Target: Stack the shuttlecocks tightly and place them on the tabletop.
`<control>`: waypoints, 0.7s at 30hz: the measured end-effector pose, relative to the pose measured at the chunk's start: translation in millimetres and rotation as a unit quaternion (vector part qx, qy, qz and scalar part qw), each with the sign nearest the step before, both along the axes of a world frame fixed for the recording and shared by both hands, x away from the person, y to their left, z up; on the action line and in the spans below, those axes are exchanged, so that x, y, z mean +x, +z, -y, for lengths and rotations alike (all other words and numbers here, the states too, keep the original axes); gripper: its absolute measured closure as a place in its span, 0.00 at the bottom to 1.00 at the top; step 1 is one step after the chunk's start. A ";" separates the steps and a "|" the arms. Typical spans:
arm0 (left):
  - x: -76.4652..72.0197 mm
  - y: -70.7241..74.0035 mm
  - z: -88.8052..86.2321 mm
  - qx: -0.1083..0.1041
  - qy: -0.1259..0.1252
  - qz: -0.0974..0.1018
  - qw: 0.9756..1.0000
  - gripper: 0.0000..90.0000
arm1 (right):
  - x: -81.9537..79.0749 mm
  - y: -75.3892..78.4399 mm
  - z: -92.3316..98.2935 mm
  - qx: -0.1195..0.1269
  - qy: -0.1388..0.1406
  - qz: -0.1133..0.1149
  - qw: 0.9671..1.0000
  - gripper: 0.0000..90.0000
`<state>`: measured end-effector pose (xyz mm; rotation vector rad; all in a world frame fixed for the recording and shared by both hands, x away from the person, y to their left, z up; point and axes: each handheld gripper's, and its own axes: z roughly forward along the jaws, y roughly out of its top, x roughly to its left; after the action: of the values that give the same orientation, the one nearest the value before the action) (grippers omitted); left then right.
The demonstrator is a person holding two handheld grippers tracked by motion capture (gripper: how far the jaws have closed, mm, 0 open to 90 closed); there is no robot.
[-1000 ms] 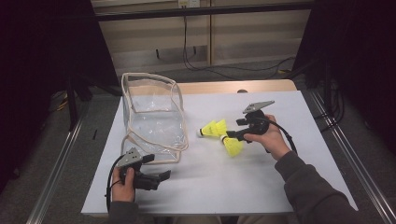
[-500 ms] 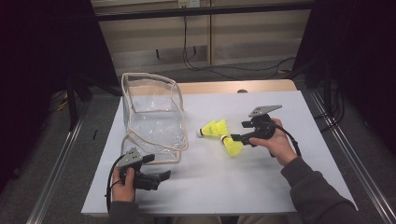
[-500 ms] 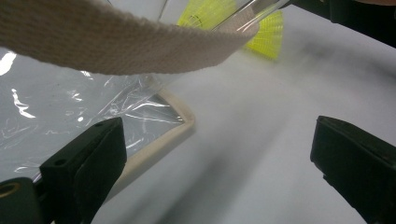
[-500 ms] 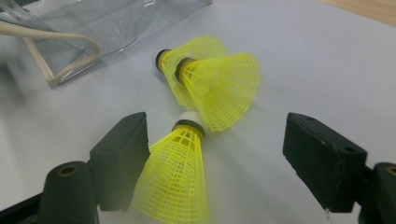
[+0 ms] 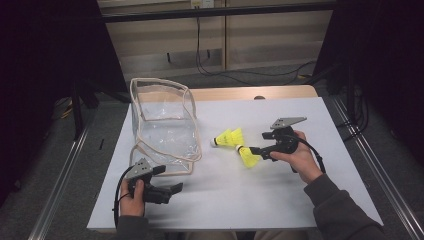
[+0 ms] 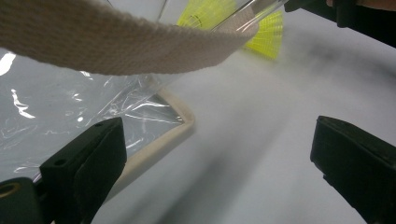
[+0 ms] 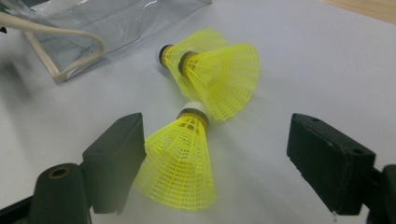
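Three yellow shuttlecocks lie on the white table. Two of them [image 5: 227,137] [image 7: 219,74] overlap, and the third [image 5: 248,157] [image 7: 180,158] lies nearer my right gripper [image 5: 256,150] [image 7: 215,130]. That gripper's jaws have just been opening. They stand wide, with the third shuttlecock's skirt lying between them against the left jaw and clear of the right one. A clear plastic bag [image 5: 162,125] with beige trim [image 6: 116,42] stands open at the left. My left gripper [image 5: 176,189] [image 6: 215,140] rests open on the table just in front of the bag, nothing between its jaws.
The white tabletop [image 5: 280,200] has free room at the front and right. A wooden strip [image 5: 240,93] runs along its far edge. Metal rails [image 5: 375,175] flank both sides, and dark floor with cables lies beyond.
My right gripper has drawn back a little to the right. The near shuttlecock stays on the table. The left hand has kept still.
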<state>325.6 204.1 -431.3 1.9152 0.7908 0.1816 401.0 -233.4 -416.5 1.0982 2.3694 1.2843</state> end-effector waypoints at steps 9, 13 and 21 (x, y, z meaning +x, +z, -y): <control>-0.3 0.3 0.1 0.001 0.000 0.000 1.000 0.04 | -8.0 -1.4 1.4 0.005 -0.003 0.004 1.000 0.20; -0.3 0.2 0.3 0.001 0.000 0.000 1.000 0.04 | -11.1 -3.8 3.4 0.007 -0.006 0.002 1.000 0.19; -0.3 0.3 0.4 0.001 -0.002 0.000 1.000 0.04 | -18.9 -5.6 5.9 0.013 -0.009 0.008 1.000 0.18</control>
<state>325.3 203.7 -431.0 1.9188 0.7871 0.1799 382.0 -239.3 -422.0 1.1092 2.3318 1.3153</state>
